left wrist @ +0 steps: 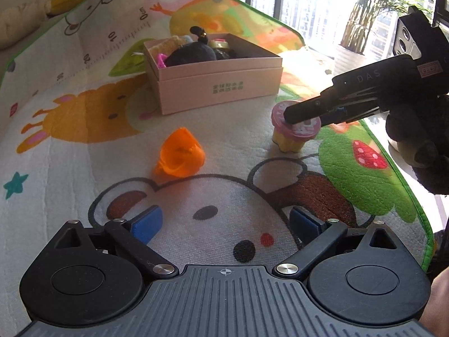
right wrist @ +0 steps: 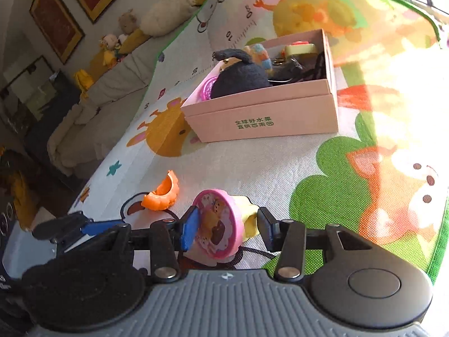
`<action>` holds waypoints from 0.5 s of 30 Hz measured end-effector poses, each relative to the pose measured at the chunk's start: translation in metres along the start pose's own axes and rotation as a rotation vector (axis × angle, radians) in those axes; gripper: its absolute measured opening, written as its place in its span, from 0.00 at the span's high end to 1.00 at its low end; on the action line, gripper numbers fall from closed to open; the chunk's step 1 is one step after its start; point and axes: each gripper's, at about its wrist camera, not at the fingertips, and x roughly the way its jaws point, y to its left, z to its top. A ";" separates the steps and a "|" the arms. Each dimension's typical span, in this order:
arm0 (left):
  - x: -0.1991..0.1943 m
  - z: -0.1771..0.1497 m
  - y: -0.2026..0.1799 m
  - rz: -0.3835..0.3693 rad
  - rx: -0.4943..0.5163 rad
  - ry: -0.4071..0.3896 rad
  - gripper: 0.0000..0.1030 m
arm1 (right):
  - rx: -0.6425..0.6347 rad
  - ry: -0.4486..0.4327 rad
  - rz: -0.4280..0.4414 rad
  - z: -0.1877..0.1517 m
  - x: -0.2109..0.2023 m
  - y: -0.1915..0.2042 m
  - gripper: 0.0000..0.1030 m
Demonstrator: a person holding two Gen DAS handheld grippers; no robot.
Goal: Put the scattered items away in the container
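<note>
- The left gripper (left wrist: 224,221) hovers over the play mat (left wrist: 84,196), jaws spread wide and empty, nothing between the blue pads.
- Ahead of it and slightly left lies the orange toy piece (left wrist: 179,156), alone on the mat and well apart from the box; it looks like the left side's natural next pick.
- The pink box (left wrist: 221,90) stands farther back on the mat. It already holds a dark plush toy (left wrist: 193,53), something pink at its near left corner, a yellow-lidded item at the back and a few small things too jumbled to name.
- To the right, the toy cup with the pink lid (right wrist: 217,221) sits between the jaws of the right gripper (right wrist: 224,227). The left pad touches the lid's rim; the right pad seems just short of the yellow body, so I judge the grip not yet firm.
- To do this well, the jaws should close on the yellow body rather than the slanted lid, then lift straight up before travelling to the box's free right side.
</note>
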 end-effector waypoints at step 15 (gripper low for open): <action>0.034 0.025 0.018 0.090 -0.034 -0.066 0.02 | -0.054 -0.150 -0.120 -0.014 -0.024 0.000 0.20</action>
